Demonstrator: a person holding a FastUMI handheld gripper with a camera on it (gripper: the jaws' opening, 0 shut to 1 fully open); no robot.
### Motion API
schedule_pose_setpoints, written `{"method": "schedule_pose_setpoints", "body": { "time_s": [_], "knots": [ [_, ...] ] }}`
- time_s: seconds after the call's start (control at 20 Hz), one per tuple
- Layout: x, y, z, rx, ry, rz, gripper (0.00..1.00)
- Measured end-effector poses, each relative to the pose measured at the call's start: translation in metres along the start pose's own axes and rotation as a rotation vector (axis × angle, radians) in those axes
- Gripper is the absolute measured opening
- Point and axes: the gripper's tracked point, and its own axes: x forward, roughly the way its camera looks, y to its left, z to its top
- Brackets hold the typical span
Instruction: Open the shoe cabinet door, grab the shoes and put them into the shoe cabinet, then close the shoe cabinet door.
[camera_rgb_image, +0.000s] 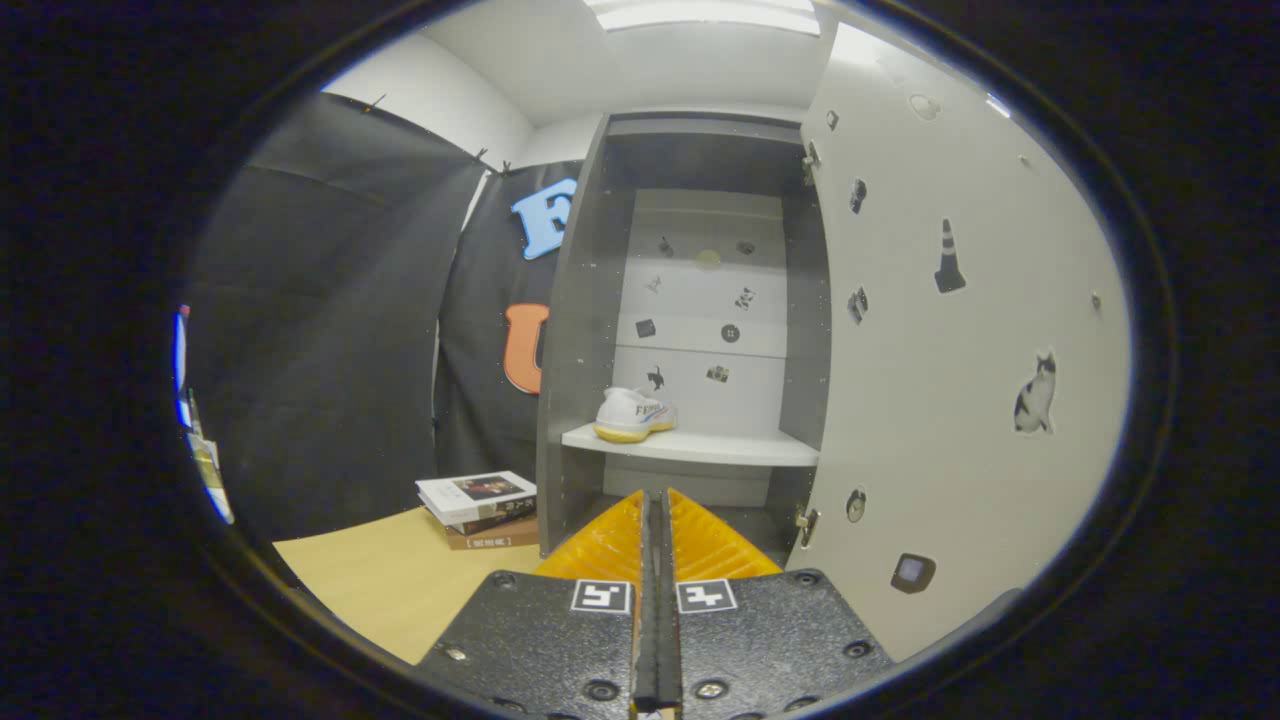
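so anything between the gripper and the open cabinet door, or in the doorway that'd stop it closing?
Nothing visible. The gripper is shut and empty, fingers pointing into the cabinet. The door stands open just to their right. The shoe sits on the shelf, inside the doorway. The books lie outside, left of the cabinet.

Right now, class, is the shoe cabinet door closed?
No, the door is swung open, showing a white shoe on the shelf.

The gripper (656, 500) is built from two dark, rough-textured body blocks, each fastened with round screws. A square black-and-white marker is fixed on each block near the central seam. Two ribbed, wedge-shaped fingers (610, 540) are mounted ahead of the blocks, pressed together along a narrow dark slit.
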Motion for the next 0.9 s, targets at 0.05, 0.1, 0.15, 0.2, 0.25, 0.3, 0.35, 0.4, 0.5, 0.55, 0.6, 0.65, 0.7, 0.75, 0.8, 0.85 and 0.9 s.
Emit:
{"method": "schedule_pose_setpoints", "body": {
  "time_s": [0.05,0.1,0.15,0.2,0.25,0.3,0.35,0.4,0.5,0.55,0.6,0.65,0.7,0.75,0.8,0.85,0.9],
  "knots": [
    [0.001,0.004,-0.009,0.007,0.018,0.010,0.04],
    [-0.001,0.008,-0.020,0.025,0.042,0.021,0.04],
    [-0.002,0.012,-0.033,0.044,0.068,0.035,0.03],
    [-0.005,0.015,-0.050,0.057,0.102,0.041,0.04],
    [-0.010,0.018,-0.067,0.062,0.132,0.051,0.03],
    [-0.015,0.026,-0.080,0.066,0.141,0.078,0.04],
    [-0.019,0.027,-0.098,0.059,0.159,0.078,0.04],
    [-0.023,0.028,-0.118,0.042,0.187,0.072,0.05],
    [-0.032,0.036,-0.154,0.048,0.245,0.079,0.06],
    [-0.037,0.042,-0.173,0.058,0.282,0.091,0.06],
    [-0.043,0.045,-0.192,0.068,0.322,0.094,0.13],
    [-0.048,0.046,-0.212,0.077,0.364,0.092,0.19],
    [-0.055,0.049,-0.230,0.086,0.405,0.095,0.26],
    [-0.060,0.053,-0.248,0.090,0.446,0.102,0.32],
    [-0.065,0.053,-0.263,0.084,0.483,0.101,0.38],
    [-0.069,0.050,-0.276,0.089,0.510,0.090,0.43],
    [-0.072,0.049,-0.285,0.108,0.534,0.081,0.49]
  ]
}}
